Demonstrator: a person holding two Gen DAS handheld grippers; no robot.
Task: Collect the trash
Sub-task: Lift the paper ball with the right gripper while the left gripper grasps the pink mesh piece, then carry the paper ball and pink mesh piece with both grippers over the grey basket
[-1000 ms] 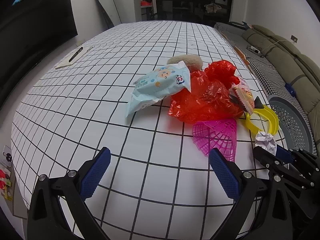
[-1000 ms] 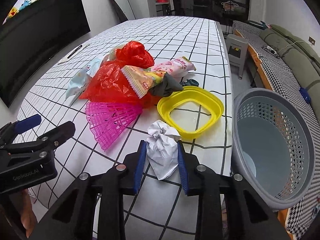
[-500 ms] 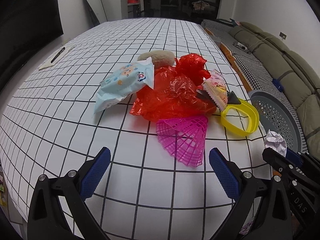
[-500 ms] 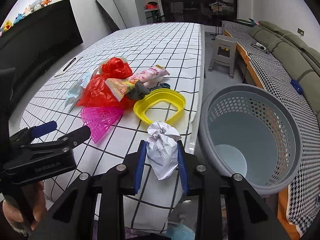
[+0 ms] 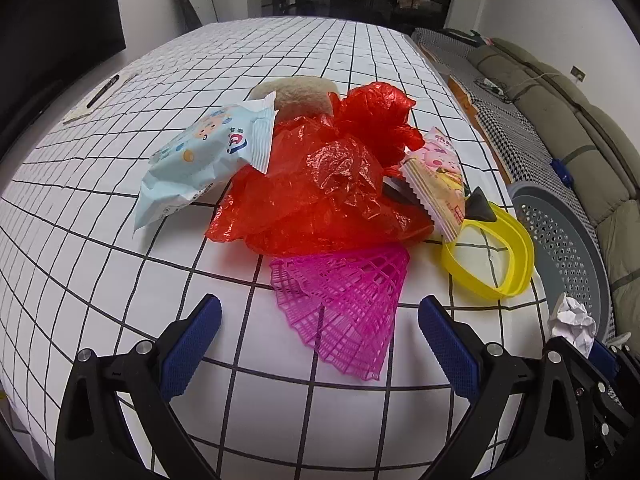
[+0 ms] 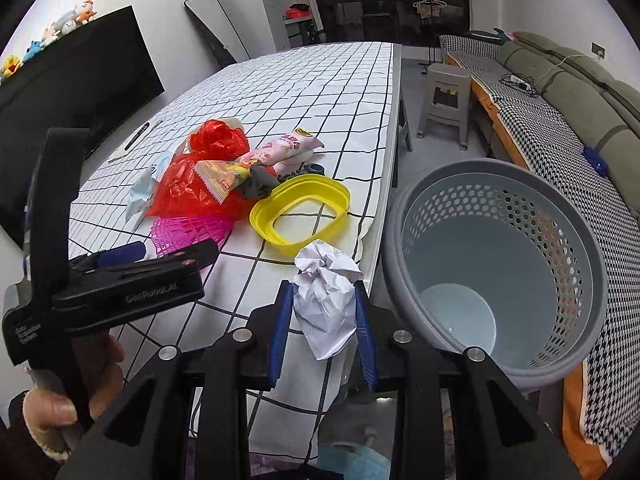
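Right gripper [image 6: 323,322] jaws clamped on paper ball [image 6: 326,298], held at desk [image 6: 320,92] edge beside basket [image 6: 496,364], likely for drop; left gripper [image 5: 320,348] jaws wide, empty, aimed at pink mesh [image 5: 344,300]; remaining trash piled on desk.

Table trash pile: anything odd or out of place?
Mostly loose litter in one heap: red plastic bag, wrappers, pink mesh piece. The odd one is the yellow ring, a bottomless frame with tablecloth showing through it. The grey basket stands upright beside the table and looks empty.
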